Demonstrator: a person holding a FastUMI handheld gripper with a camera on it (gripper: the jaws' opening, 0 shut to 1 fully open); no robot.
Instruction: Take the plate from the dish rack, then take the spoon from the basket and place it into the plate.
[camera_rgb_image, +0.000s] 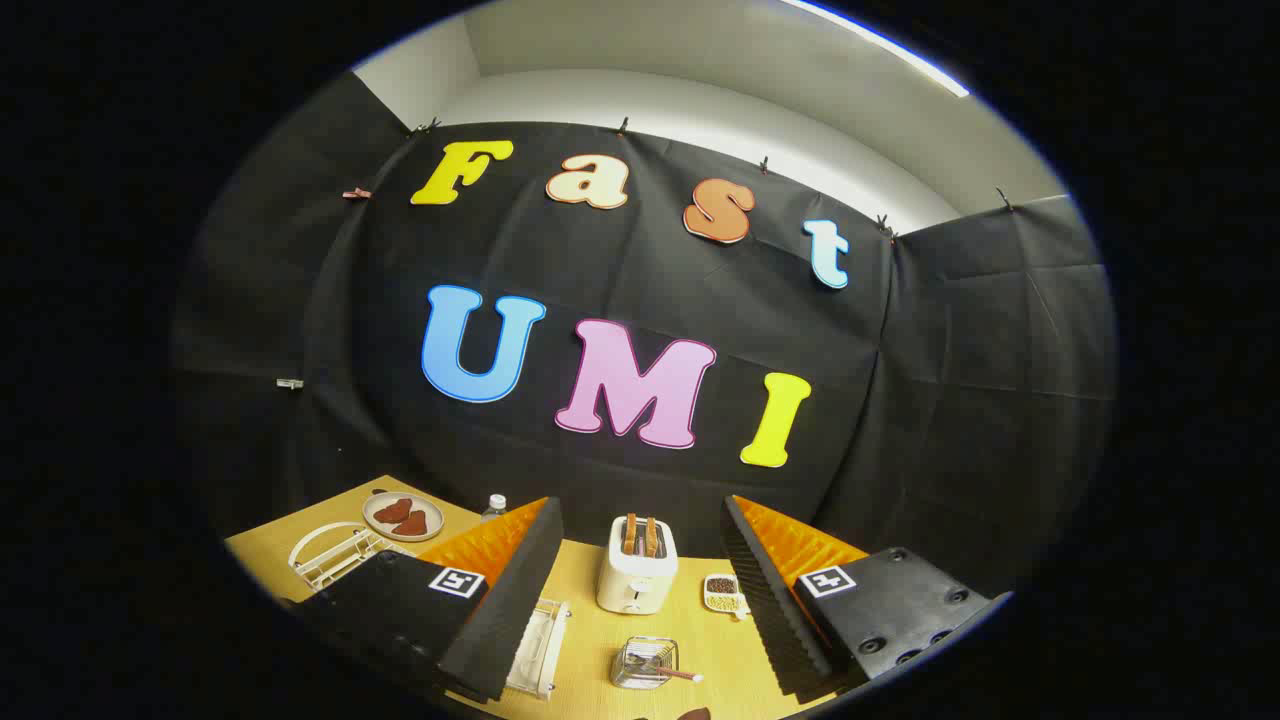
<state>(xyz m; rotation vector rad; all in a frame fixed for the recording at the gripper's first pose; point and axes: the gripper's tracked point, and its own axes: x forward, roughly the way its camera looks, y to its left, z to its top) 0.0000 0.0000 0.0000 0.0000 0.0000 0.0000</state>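
Gripper (640, 600): spread wide, holding nothing.
Basket (646, 662): between the fingers, spoon (668, 671) inside.
Rack (333, 553): far left on tabletop (585, 640); plate (403, 517) just beyond it.
Risk: reaching for the plate could clip the rack's wires.

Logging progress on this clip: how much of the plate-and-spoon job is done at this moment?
Nothing looks done yet. The gripper is open and holds nothing, high above the table. The spoon lies in the basket between the fingers. A white rack stands beyond the left finger; whether it holds a plate I cannot tell. A plate beyond it carries dark food. Both steps remain.
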